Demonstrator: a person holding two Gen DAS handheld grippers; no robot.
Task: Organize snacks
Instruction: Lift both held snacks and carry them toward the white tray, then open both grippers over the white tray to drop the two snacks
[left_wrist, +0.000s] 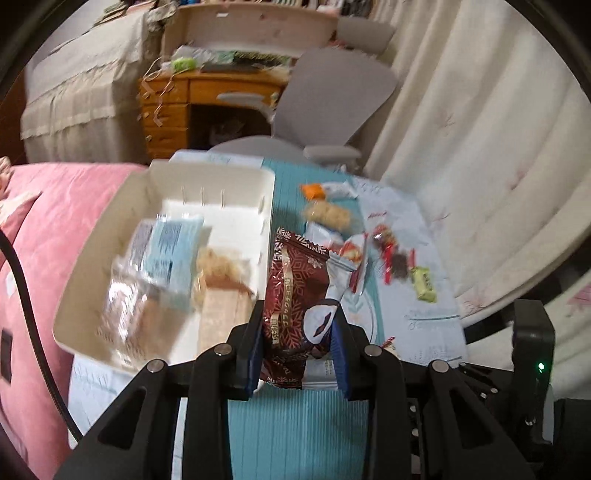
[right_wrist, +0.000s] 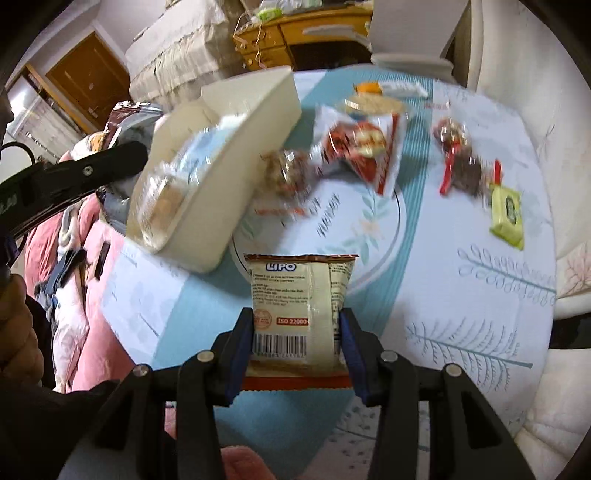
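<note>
Now a brown packet (left_wrist: 295, 295) is gripped by the left hand-held gripper (left_wrist: 297, 347), with the white box (left_wrist: 207, 177) lying just left of it in the frame, nearer than to the right hand-held gripper (right_wrist: 297, 343), which is closed on a cream packet (right_wrist: 295, 295).

The clear-wrapped snacks inside the white rectangular plastic bin (left_wrist: 162, 258) are smeared by motion blur, so their labels cannot be read. The lower end of the dark red snowflake-printed packet (left_wrist: 295, 295) is hidden behind black gripper fingers. The print on the small yellow-green wrapped sweet (right_wrist: 508, 216) is too blurred to be made out. The grey office chair (left_wrist: 332, 96) is partly hidden by the table.
</note>
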